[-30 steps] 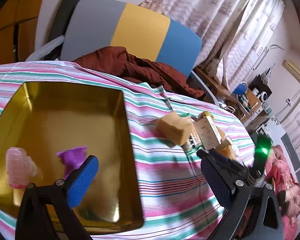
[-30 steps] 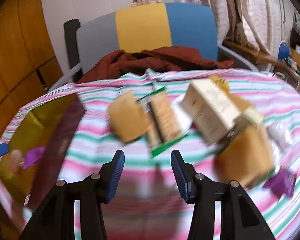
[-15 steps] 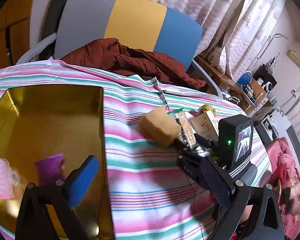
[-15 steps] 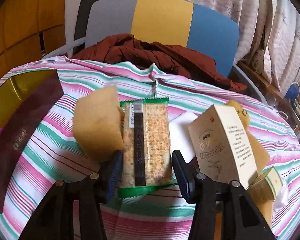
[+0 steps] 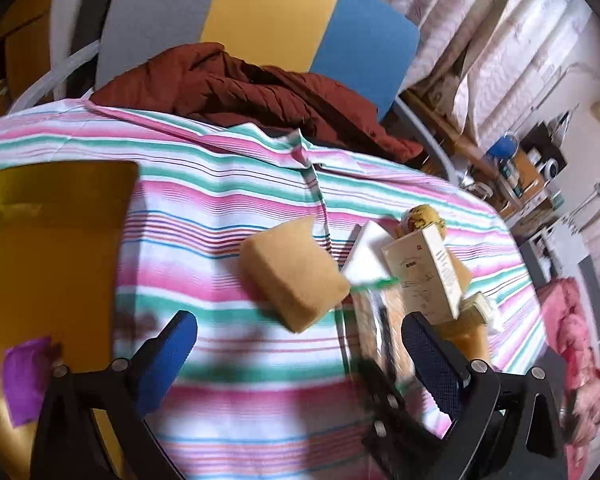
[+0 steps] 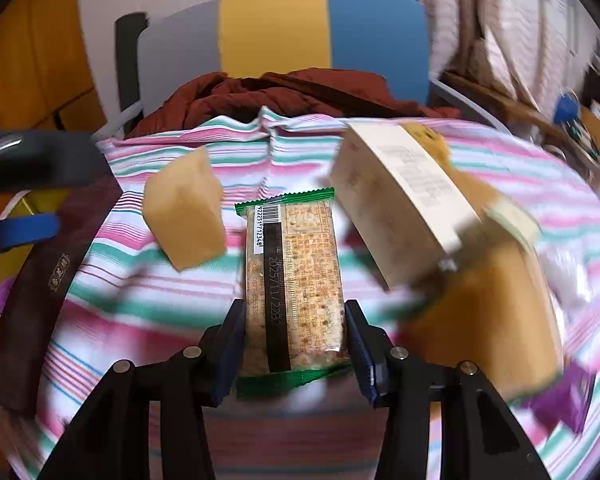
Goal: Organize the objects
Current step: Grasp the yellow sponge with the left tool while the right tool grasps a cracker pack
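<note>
Our right gripper (image 6: 296,344) grasps the green-edged cracker packet (image 6: 294,284) at lower centre of the right wrist view, both pads pressed against its long sides. A yellow sponge (image 6: 186,220) sits up and left of it, a cream carton (image 6: 404,208) to the upper right. Our left gripper (image 5: 298,346) hangs spread wide with nothing between its fingers, low in its frame over the striped tablecloth (image 5: 228,216), beside the gold tray (image 5: 48,248) at left.
</note>
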